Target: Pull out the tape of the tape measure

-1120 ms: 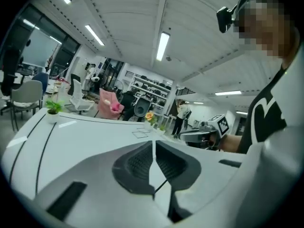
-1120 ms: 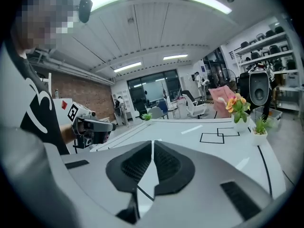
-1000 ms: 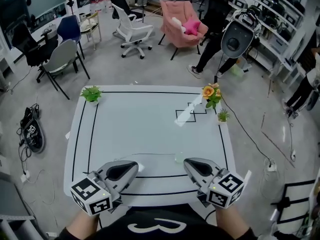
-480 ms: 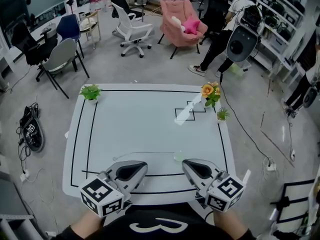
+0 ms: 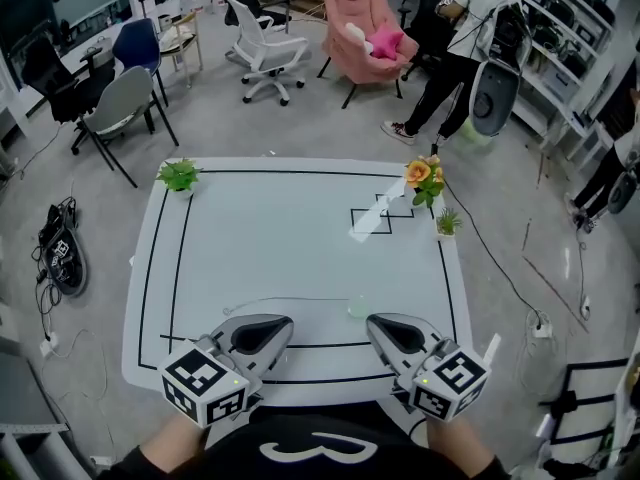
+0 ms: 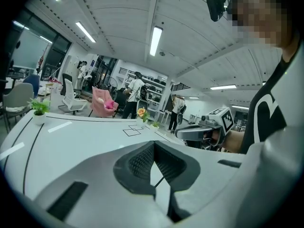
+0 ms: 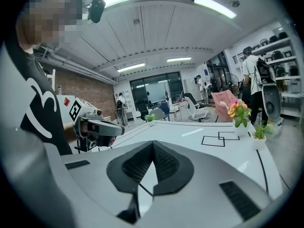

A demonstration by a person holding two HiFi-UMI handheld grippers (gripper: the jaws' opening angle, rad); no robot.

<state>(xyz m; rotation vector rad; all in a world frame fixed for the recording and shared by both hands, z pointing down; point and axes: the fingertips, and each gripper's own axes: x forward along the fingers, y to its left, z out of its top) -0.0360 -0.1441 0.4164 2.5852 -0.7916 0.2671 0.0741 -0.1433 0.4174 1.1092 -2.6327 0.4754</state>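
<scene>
- Head view: we spot a small pale-green thing (image 5: pixel 358 310), probably the tape measure, on the tabletop (image 5: pixel 290 238) between left gripper (image 5: pixel 272 330) and right gripper (image 5: pixel 385 330). A thin strip (image 5: pixel 290 302) trails left, perhaps drawn-out tape.
- Left gripper view: clenched, empty.
- Right gripper view: clenched, empty too.

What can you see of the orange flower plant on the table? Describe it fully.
The flower plant has orange and yellow blooms over green leaves, likely artificial, in a small white pot. It stands upright near the far right corner of the table, by the black border line and the black squares. Only the table touches it. A smaller green plant stands apart from it, nearer along the right edge.
</scene>
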